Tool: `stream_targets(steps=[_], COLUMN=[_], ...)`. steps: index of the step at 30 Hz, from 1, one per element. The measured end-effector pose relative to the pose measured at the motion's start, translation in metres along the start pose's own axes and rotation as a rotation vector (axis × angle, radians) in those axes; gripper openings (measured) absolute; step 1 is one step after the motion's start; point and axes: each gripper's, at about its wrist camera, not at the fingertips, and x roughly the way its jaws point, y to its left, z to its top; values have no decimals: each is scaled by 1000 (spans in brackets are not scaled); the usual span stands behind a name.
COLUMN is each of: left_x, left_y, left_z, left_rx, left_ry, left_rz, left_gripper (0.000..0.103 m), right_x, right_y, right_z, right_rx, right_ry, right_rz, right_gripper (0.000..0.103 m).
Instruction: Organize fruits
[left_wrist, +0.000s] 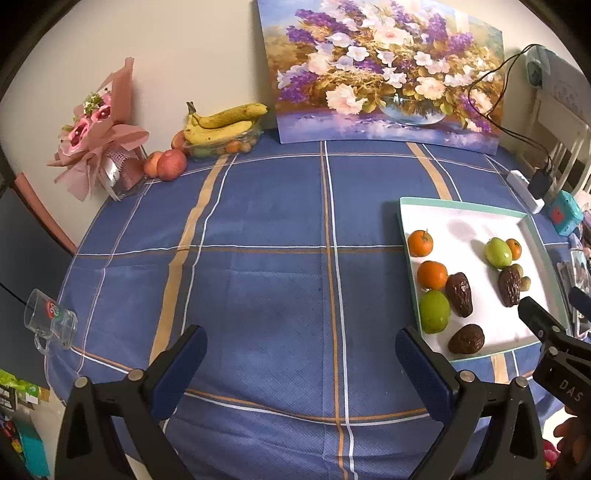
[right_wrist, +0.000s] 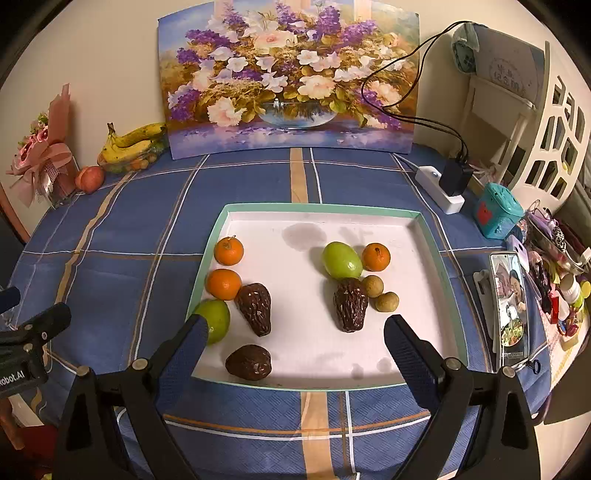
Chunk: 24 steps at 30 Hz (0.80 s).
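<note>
Both the right gripper (right_wrist: 295, 332) and left gripper (left_wrist: 301, 341) stand wide open and empty. The fruits lie loose in the white tray (right_wrist: 424, 236) on the worktop (left_wrist: 258, 221). Judged light, round, roll-prone; the wrinkled brown fruit (right_wrist: 350, 303) probably soft: grip across the widest middle, gently

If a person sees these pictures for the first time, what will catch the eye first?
First the large flower painting leaning against the wall behind the table. Then the white tray on the blue checked tablecloth, holding oranges, green fruits and dark wrinkled fruits, with the open right hand-held gripper just before it.
</note>
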Motion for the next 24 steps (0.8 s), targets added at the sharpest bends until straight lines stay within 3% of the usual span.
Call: stream_targets(steps=[24], left_x=[7], left_y=[2], left_z=[-2], left_rx=[-3], left_ry=[40], left_rz=[-3], left_gripper=[103], right_x=[3], right_y=[-1], right_z=[-2], right_rx=[8], right_ry=[14], right_rz=[-5], right_gripper=[96])
